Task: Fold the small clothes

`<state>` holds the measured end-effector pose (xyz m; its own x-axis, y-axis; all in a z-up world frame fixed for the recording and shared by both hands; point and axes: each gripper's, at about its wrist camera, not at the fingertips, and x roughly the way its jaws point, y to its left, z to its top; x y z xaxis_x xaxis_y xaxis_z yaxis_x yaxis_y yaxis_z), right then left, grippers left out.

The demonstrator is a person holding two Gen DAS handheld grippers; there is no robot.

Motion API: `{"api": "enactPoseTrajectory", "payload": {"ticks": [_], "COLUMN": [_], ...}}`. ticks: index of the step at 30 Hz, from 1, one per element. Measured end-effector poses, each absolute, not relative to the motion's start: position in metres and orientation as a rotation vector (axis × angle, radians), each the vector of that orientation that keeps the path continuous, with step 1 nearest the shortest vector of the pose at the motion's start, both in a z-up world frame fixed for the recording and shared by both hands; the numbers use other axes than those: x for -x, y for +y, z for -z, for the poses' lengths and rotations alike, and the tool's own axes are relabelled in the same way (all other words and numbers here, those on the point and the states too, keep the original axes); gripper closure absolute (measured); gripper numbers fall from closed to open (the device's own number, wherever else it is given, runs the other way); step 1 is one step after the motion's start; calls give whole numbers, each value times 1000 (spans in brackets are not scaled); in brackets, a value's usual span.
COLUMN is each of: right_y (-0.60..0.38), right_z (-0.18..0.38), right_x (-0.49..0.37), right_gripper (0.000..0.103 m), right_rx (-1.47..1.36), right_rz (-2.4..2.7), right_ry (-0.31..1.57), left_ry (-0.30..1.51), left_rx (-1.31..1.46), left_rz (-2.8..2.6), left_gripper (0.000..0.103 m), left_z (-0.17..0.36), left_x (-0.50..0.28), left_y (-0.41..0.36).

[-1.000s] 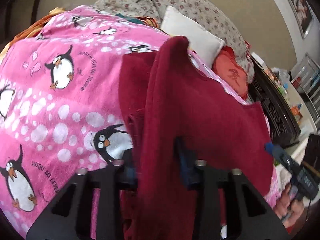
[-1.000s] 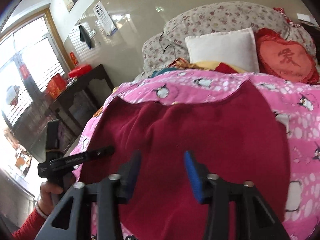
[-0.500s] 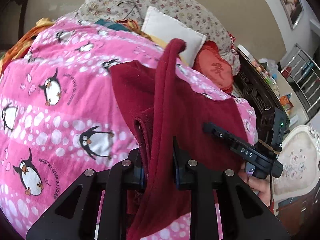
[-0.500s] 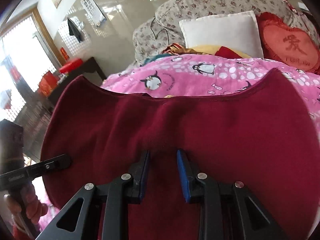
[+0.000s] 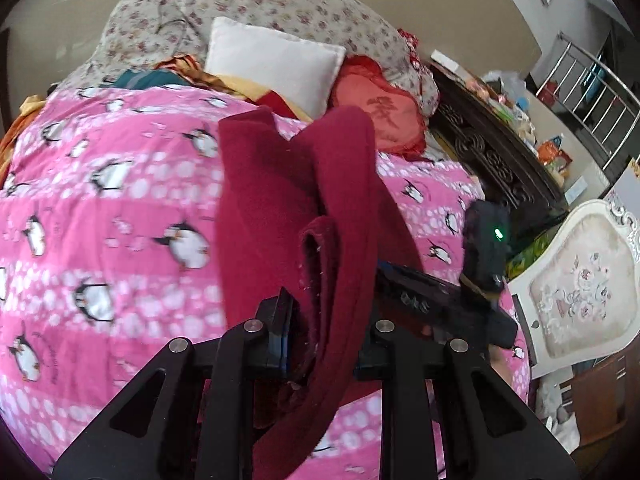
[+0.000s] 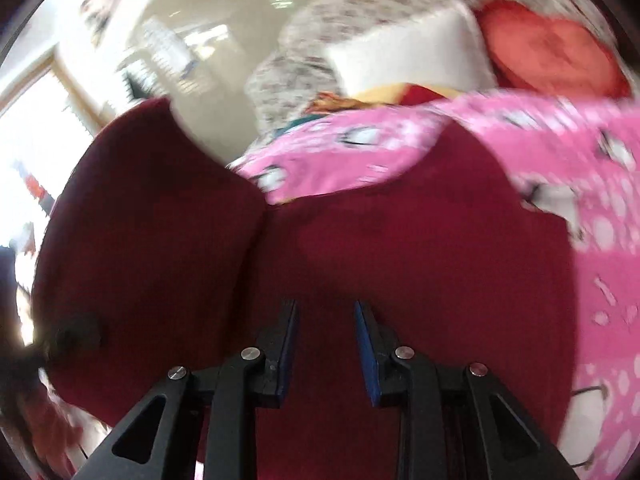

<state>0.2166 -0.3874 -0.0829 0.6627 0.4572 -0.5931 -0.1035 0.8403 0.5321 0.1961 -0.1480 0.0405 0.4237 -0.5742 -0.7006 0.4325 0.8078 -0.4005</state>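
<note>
We see a bed under a pink penguin blanket [image 5: 120, 208], with a white pillow [image 5: 276, 60] at its head. On it lies the maroon garment [image 5: 260, 200], its bunched edge clamped by the left tongs [image 5: 324, 332]. The right tongs [image 6: 325, 344], having just narrowed, grip its cloth too.

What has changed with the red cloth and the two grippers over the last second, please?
The left gripper has lifted its bunched edge of the red cloth up and across toward the right gripper, whose jaws have closed on the cloth, starting a fold. The pink blanket and pillows are unchanged.
</note>
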Motion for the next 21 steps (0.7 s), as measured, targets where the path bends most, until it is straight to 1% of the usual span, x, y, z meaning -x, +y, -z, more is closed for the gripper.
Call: {"api": "enactPoseTrajectory", "payload": {"ticks": [2,4,8,9,10,11,12,13,14,15,16,18,20,21], "right_y": [-411,-425,-460,-468,-476,-484,-487,-491,-496,-500,-504,-509,-515,-518], "right_z": [86,87,100,103,105,107,106,105,102,100,99,104,109,107], "right_x": [-216,-218,-217,-215,-213,-213,-213,-215,-214,-211,-210,-206,-206,-205], "right_gripper": [75,67,68,68,68,68,68,67,65,57,51,51,48,40], "right_rx": [-671,-793,-1025,-1070,-1113,-1149,-1167,-1182,-1174,-1140,-1116,-1139,-1192,-1196], "right_rz": [-417,-481,-567,-588,-608,-624,-633,-636,-609,-549,-506,-530,-565,-557], "right_ry": [732,696,641,629,609,590,582,572,561,567,578,574,562,560], "left_ry": [958,978,990,995,1005,1021,1032,1043,1060,1061,1056,1028,999,973], "left_rx": [142,114,96,106,130,176,239,288,328,321,300,260,236,232], "left_rz": [642,662,688,701,719,751,795,829,847,833,823,830,871,881], "left_gripper": [84,84,83,80,70,64,46,30,28,28,28,28,28,28], "left_z": [-36,-32,-17,-13,-9,-5,1,4,10,12,10,0,-18,-30], "left_x": [-196,-194,-190,-189,-188,-188,-189,-189,-189,-188,-185,-173,-157,-148], "left_y": [-171,-197,-232,-237,-238,-239,-240,-243,-247,-251,-254,-253,-245,-236]}}
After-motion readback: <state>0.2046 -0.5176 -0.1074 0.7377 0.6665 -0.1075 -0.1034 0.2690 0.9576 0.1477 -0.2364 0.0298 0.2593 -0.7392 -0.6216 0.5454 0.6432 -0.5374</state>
